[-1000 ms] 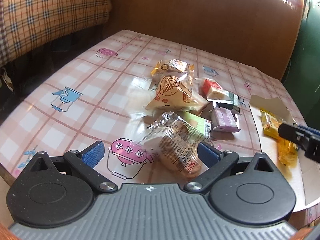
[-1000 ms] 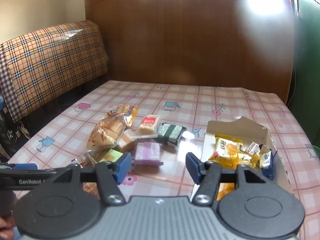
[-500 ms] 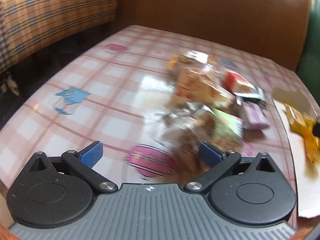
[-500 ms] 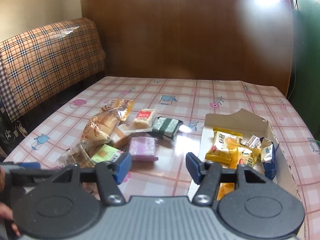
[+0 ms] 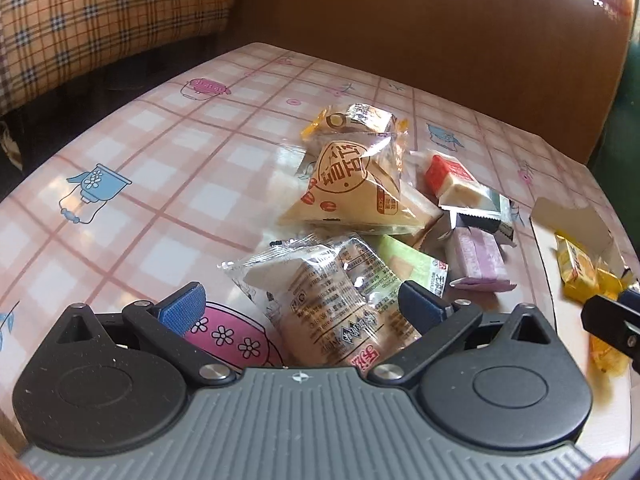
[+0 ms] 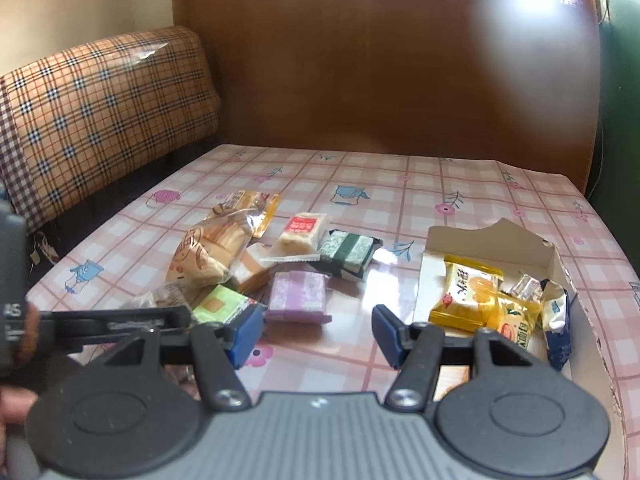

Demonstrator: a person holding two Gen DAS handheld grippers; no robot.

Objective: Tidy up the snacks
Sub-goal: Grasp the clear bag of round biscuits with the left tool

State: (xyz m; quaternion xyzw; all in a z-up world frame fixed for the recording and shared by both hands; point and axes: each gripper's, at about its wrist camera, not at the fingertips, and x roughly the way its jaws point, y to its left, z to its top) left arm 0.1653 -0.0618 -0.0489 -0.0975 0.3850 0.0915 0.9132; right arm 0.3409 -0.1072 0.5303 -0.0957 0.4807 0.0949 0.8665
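Since a second ago my left gripper (image 5: 302, 300) has slid in lower over the clear-wrapped cake (image 5: 320, 300), so the packet now sits between the two blue pads (image 5: 182, 302) and fills more of the left view; the blur of half a second ago has cleared. Its jaws stand spread wide, with a gap on the left side, and the right pad looks close to the wrapper, though I cannot tell if it touches. Nothing is gripped yet, so I judge this the approach to a pick, and closing comes next. My right gripper (image 6: 318, 334) has hardly shifted: it hangs half spread and empty above the table (image 6: 360, 184), just beside the white box (image 6: 560, 264), where the yellow packets (image 6: 468, 292) already lie. The rest of the pile has not moved, with the triangle snack (image 5: 348, 184), red bar (image 5: 448, 176), purple bar (image 5: 478, 256) and green pack (image 5: 412, 264) loose on the cloth, well short of the box.
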